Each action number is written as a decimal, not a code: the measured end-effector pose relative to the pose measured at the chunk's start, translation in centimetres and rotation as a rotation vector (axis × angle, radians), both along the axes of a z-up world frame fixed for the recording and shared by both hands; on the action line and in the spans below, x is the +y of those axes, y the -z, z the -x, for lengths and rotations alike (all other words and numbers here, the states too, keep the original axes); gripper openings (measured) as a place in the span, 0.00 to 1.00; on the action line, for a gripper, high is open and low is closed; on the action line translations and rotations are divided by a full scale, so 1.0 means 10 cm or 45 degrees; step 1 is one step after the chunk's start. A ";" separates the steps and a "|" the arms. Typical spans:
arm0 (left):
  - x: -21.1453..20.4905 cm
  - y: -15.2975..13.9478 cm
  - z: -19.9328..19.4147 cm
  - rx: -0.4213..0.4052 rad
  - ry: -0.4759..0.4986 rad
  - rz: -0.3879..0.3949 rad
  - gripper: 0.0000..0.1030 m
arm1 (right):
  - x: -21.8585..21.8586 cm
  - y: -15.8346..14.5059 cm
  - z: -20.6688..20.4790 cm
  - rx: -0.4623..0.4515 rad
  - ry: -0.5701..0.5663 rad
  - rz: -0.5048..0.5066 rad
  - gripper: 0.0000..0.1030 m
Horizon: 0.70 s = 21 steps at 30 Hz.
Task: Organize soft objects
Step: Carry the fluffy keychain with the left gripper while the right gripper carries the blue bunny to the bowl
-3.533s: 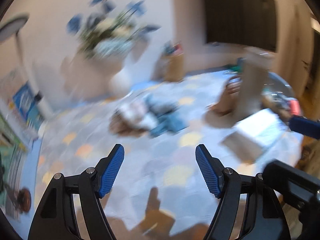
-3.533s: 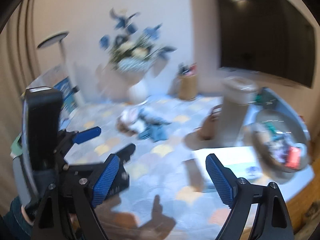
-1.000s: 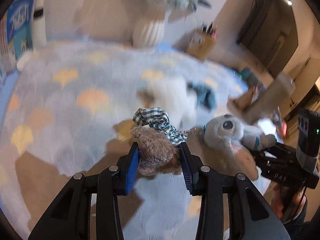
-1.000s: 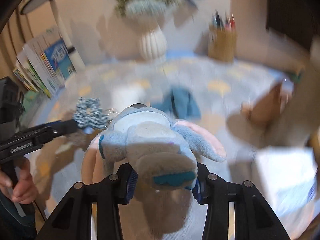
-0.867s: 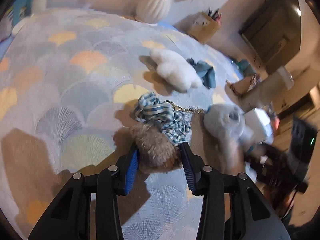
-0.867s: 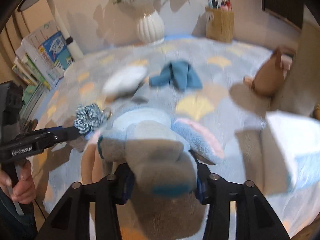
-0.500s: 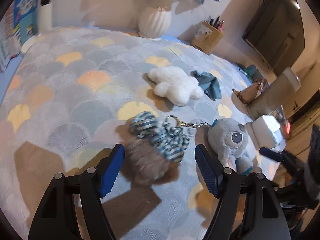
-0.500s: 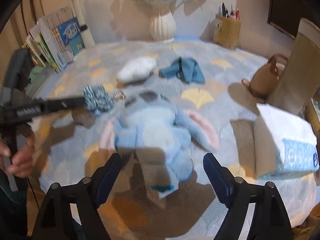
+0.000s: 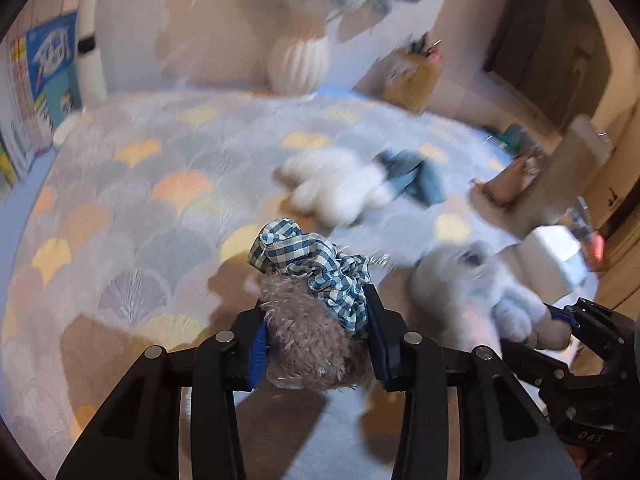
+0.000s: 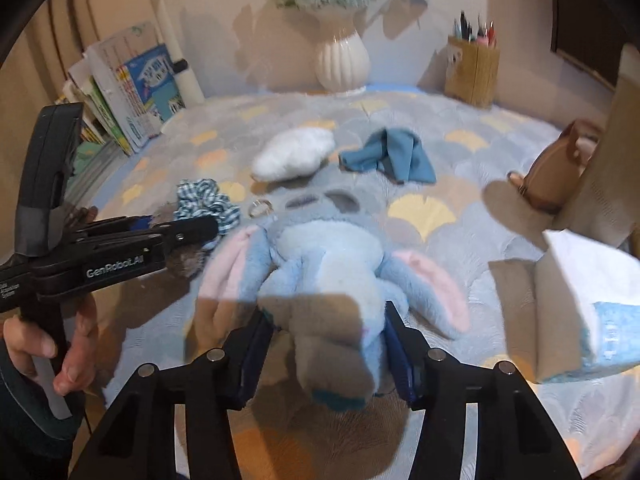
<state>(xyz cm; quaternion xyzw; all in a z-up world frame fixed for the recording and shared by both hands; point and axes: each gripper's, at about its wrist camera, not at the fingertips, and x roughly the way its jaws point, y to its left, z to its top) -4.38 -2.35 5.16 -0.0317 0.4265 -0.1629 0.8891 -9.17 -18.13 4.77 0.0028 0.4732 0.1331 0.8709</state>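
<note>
In the left wrist view my left gripper [image 9: 318, 344] has its jaws closing, and the pads press a brown fuzzy plush toy [image 9: 304, 332] that wears a blue checked scrunchie [image 9: 312, 264]. In the right wrist view my right gripper [image 10: 328, 354] is closing too, its pads squeezing the lower body of a blue plush toy with pink ears [image 10: 332, 252] that lies on the patterned cloth. The left gripper [image 10: 188, 236] shows from the side at left, with a hand on its handle. A white plush toy [image 10: 296, 152] and a crumpled blue cloth [image 10: 388, 156] lie farther back.
A tissue box [image 10: 592, 300] stands at the right, with a brown bag [image 10: 552, 172] behind it. Along the back wall are a white vase [image 10: 340, 56] and a pen holder [image 10: 472, 68]. Books [image 10: 132, 92] lean at the left edge. A keyring [image 10: 260, 206] lies by the scrunchie.
A second ago both grippers held their toys, then opened and left them on the cloth. Now both have closed on the same toys again, and the left has shifted slightly.
</note>
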 end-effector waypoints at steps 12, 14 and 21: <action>-0.78 -0.82 0.41 -0.269 0.277 0.117 0.37 | -0.63 -0.83 0.49 -0.263 0.107 -0.033 0.25; -0.86 -0.84 0.39 -0.279 0.275 0.093 0.37 | -0.76 -0.86 0.50 -0.270 0.124 -0.048 0.23; -0.65 -0.77 0.29 -0.220 0.181 0.119 0.37 | -0.88 -0.50 0.53 -0.072 0.080 -0.134 0.68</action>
